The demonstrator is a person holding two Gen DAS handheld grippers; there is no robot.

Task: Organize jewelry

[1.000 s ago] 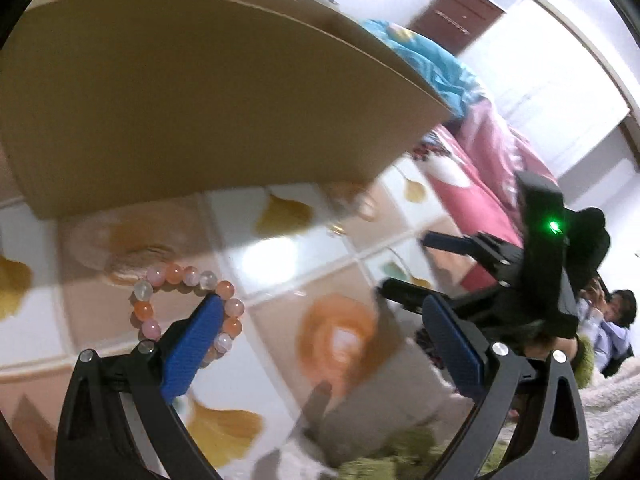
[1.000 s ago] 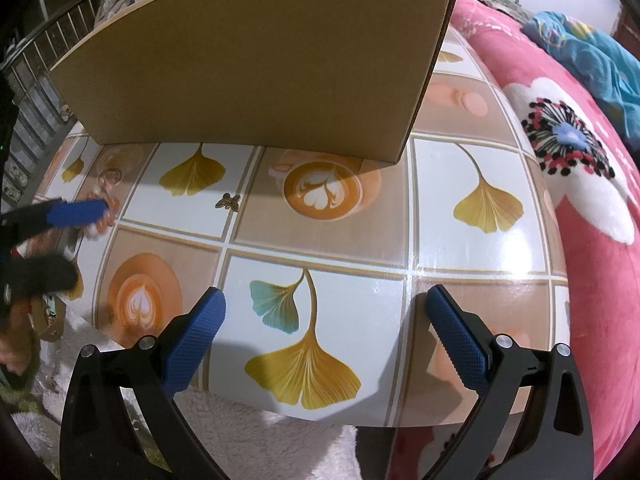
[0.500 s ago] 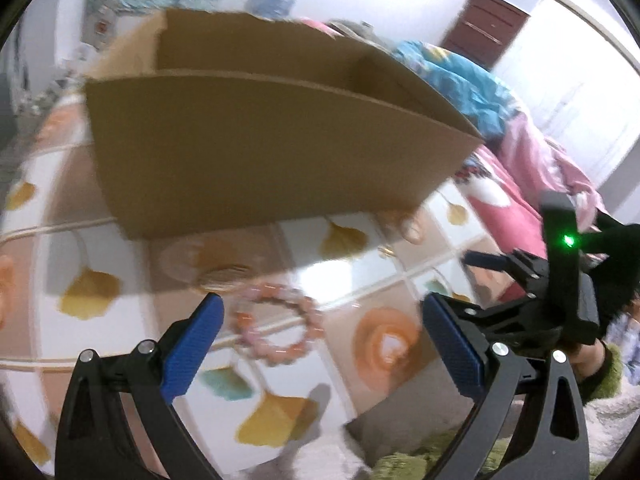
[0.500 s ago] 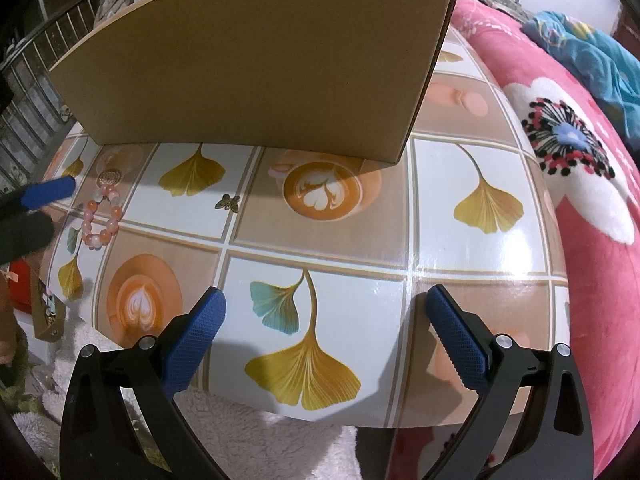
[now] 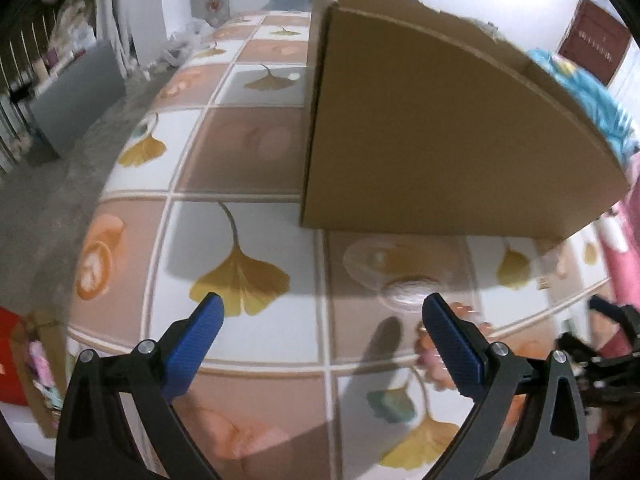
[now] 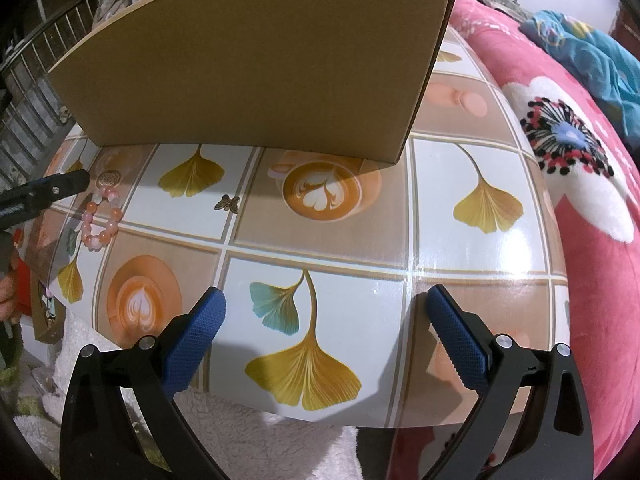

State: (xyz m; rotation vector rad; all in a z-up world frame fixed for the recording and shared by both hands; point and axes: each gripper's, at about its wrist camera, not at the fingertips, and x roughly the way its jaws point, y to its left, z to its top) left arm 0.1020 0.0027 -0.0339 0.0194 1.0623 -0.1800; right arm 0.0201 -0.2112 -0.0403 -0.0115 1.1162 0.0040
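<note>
The left tongs, spread wide and empty, have swung left off the pink-and-orange beaded bracelet, which lies ungrasped on the tiled-print worktop before the brown cardboard box, while the right tongs hover released.

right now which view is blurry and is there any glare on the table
Left wrist view: motion-smeared, the bead bracelet by the left tool is a blur, box edges bowed by the fisheye. Right wrist view: sharp, bracelet beads distinct, small glare patch on the tablecloth toward the right edge.
</note>
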